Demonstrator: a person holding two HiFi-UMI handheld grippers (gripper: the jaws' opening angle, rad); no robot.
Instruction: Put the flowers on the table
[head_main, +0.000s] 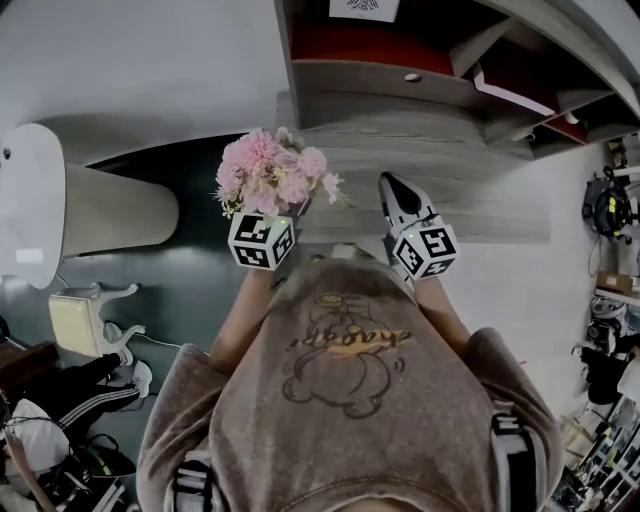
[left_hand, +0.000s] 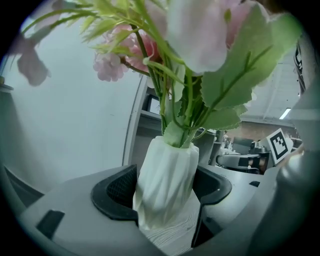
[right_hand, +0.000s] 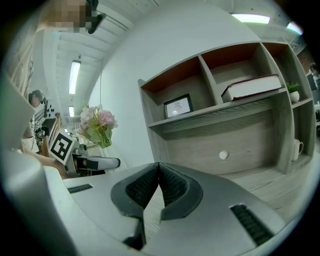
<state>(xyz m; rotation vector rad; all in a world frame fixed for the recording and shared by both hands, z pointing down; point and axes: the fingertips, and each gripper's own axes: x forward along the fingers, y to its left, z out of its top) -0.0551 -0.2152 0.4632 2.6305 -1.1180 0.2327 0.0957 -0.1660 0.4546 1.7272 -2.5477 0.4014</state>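
Grey wood table (head_main: 440, 190) against white wall (head_main: 130, 60); cubby shelf (right_hand: 215, 117) above, holding book (right_hand: 252, 87), framed picture (right_hand: 177, 106), mug (right_hand: 298, 147). Dark floor (head_main: 190, 290). Ceiling strip lights (right_hand: 75, 75) on.

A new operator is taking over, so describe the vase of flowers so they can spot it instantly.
Find the grey wooden desk with shelves above it. Over its front left corner, the left gripper clamps a white ribbed vase between its fingers. It alone carries pink flowers with green leaves; the right gripper beside it is shut and empty.
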